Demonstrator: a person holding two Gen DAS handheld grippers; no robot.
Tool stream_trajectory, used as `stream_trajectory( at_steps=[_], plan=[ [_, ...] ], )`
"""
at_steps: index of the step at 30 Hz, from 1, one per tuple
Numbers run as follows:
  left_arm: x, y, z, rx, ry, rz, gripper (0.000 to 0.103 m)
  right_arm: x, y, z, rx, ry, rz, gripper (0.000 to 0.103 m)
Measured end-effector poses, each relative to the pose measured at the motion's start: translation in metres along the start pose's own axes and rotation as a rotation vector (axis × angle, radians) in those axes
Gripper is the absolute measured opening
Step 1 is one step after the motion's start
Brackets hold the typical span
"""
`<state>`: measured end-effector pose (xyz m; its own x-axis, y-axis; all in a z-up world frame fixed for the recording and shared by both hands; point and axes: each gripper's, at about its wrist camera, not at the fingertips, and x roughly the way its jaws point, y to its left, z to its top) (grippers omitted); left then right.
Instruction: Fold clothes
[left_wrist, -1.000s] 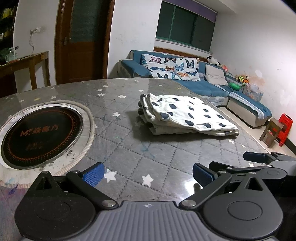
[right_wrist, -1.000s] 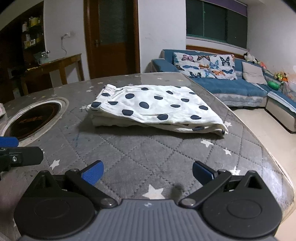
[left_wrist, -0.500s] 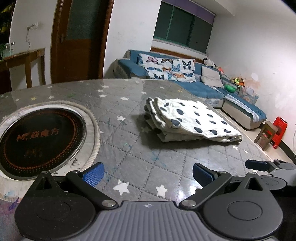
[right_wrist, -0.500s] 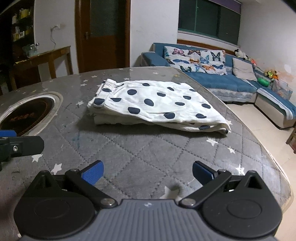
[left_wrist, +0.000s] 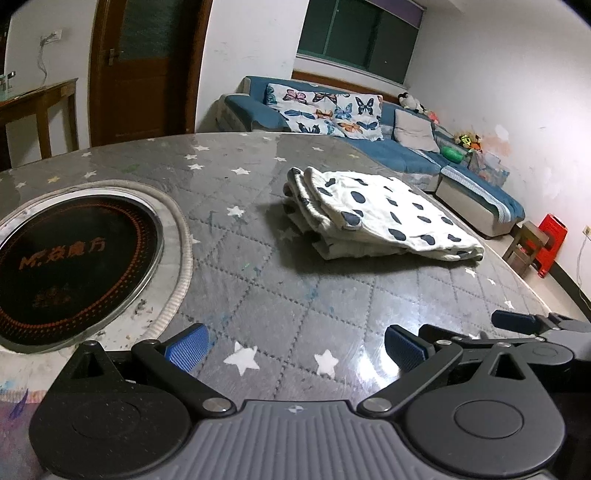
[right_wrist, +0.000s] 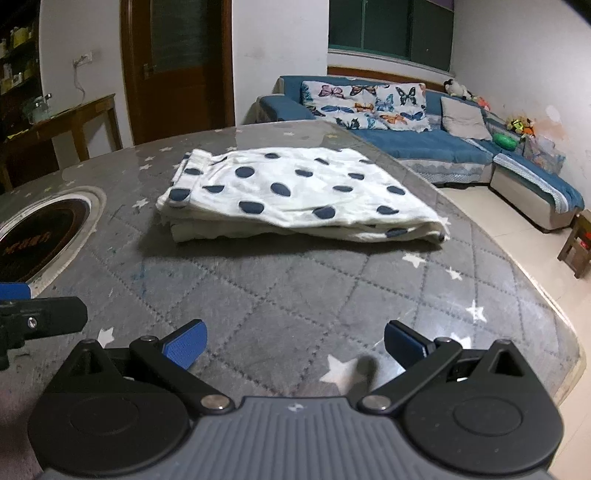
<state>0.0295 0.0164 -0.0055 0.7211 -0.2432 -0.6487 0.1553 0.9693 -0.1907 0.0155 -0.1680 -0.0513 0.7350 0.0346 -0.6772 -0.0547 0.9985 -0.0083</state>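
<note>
A white garment with dark blue dots (left_wrist: 376, 218) (right_wrist: 295, 192) lies folded in a flat stack on the grey quilted table (left_wrist: 280, 295) (right_wrist: 280, 288). My left gripper (left_wrist: 295, 347) is open over the table's near part, well short of the garment, with nothing between its blue pads. In the right wrist view my right gripper (right_wrist: 293, 343) is open too, empty, and a fair distance in front of the stack. The right gripper's finger shows at the right edge of the left wrist view, and the left gripper's finger at the left edge of the right wrist view.
A round black induction cooktop (left_wrist: 70, 262) (right_wrist: 33, 236) is set into the table to the left of the garment. The table's curved edge (right_wrist: 546, 295) runs close on the right. Beyond stand a blue sofa (left_wrist: 369, 125), a brown door (right_wrist: 177, 66) and a red stool (left_wrist: 550, 240).
Both views have shifted a little and the garment now looks slightly nearer and higher in frame. The garment itself has not moved, and both grippers stay open.
</note>
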Motion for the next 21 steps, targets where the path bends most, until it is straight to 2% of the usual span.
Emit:
stream_trajectory(
  at_steps=[13, 21],
  plan=[
    [-0.019, -0.007, -0.005, -0.02, -0.059, 0.046, 0.103, -0.011, 0.005, -0.004, -0.059, -0.05, 0.052, 0.103],
    [-0.02, -0.028, -0.011, -0.024, -0.079, 0.064, 0.103, -0.017, -0.012, -0.004, -0.067, -0.088, 0.078, 0.103]
  ],
)
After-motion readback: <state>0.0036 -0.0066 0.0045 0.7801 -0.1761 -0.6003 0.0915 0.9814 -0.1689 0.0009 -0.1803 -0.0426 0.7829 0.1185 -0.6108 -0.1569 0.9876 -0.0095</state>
